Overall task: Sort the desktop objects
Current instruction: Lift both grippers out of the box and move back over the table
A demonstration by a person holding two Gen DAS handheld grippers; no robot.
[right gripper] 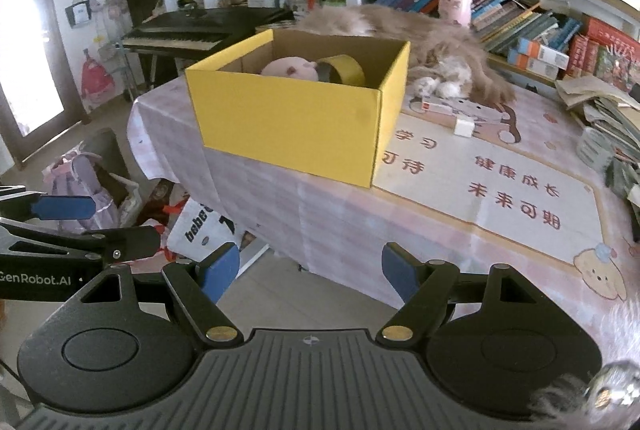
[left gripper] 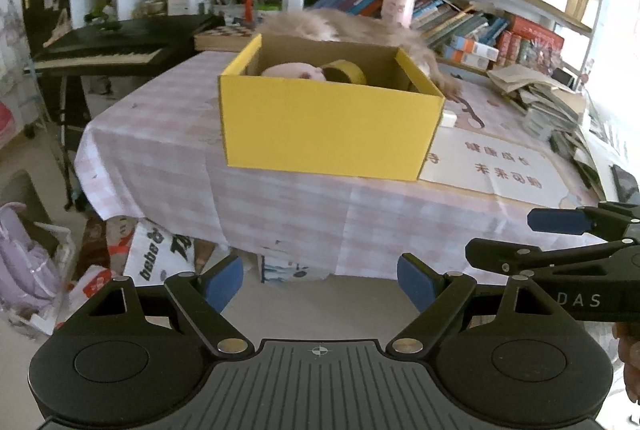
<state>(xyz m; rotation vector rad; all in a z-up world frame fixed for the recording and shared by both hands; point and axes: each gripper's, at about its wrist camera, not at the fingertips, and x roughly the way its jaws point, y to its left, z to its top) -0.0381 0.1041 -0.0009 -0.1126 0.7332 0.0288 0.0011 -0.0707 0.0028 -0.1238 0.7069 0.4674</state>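
Note:
A yellow cardboard box (left gripper: 328,126) stands on the pink checked tablecloth (left gripper: 280,206); it also shows in the right wrist view (right gripper: 288,126). Inside it lie a pink plush toy (left gripper: 294,72) (right gripper: 288,67) and a roll of yellow tape (left gripper: 346,70) (right gripper: 342,68). A small white block (right gripper: 464,127) and a white-and-red box (right gripper: 434,106) lie on the table right of the box. My left gripper (left gripper: 320,284) is open and empty, off the table's front edge. My right gripper (right gripper: 310,274) is open and empty, beside it.
A fluffy brown cat (right gripper: 420,34) lies behind the box. A printed mat (right gripper: 492,190) covers the table's right part. Stacked books and papers (right gripper: 608,126) sit at the right edge. A black keyboard (right gripper: 192,30) stands left; bags (left gripper: 36,262) litter the floor.

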